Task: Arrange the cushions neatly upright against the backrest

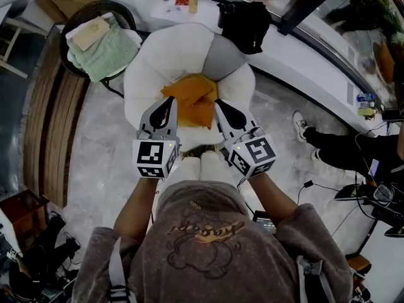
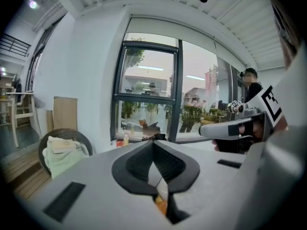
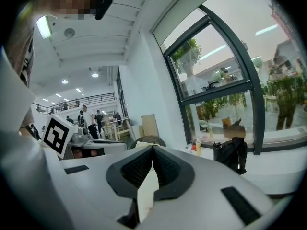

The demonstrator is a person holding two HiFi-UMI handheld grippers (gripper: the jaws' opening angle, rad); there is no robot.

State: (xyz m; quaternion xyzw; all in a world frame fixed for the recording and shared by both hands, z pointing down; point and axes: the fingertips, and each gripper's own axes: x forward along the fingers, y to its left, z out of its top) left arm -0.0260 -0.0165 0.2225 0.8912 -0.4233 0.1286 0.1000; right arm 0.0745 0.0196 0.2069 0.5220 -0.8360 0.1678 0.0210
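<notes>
Both the left gripper [image 1: 169, 104] and the right gripper [image 1: 219, 105] have their jaws pressed together with nothing between them. They flank the rumpled orange fabric cushion [image 1: 191, 100], which lies flat on the seat of the white, petal-shaped padded armchair [image 1: 158, 59]. Whether the tips touch it is unclear from above. A grey fabric cushion [image 1: 225, 54] sits propped behind it. Nudged with closed jaws, the orange cushion may slide or fold rather than stand. A one-sided pinch could let it flop forward off the seat.

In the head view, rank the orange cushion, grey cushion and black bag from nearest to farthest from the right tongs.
1. Orange cushion: immediately left.
2. Grey cushion: farther up-frame, right side.
3. Black bag: farthest, top of frame.
</notes>
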